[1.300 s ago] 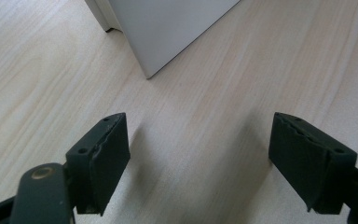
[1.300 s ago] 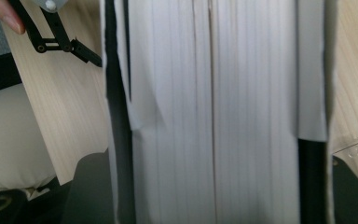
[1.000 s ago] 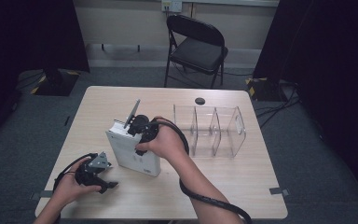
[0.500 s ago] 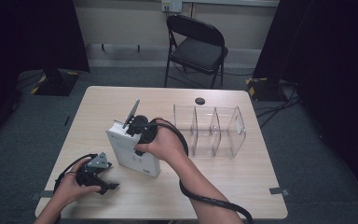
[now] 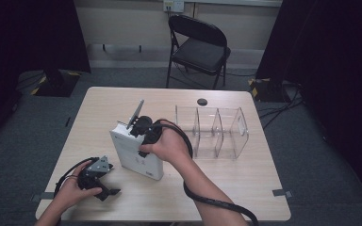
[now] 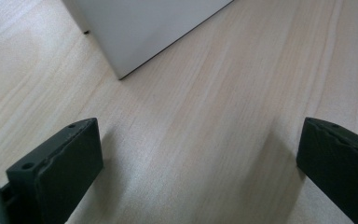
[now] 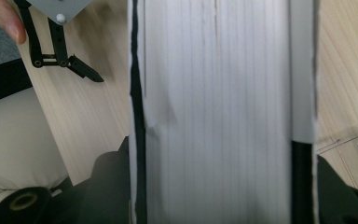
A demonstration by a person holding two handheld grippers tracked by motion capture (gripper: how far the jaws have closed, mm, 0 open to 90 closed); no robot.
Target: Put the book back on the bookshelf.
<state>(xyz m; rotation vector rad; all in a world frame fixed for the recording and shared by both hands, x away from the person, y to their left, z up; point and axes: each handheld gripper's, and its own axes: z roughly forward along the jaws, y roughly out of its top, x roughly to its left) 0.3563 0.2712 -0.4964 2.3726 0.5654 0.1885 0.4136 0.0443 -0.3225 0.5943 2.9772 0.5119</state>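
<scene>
A thick white book stands on edge on the wooden table, slightly tilted. My right gripper comes down on its top; in the right gripper view the page edges sit between the two black jaws, which have just been closing and now press on both covers. My left gripper rests on the table at the front left, a short way from the book. Its jaws have just been opening and stand wide apart over bare wood, with nothing between them. A corner of the book lies ahead of them.
A clear plastic divided organizer stands right of the book, close to my right hand. A small black round thing lies near the table's far edge. A black folding chair stands beyond the table.
The left gripper's jaws stand a little wider apart. Both hands and the book are where they were.
</scene>
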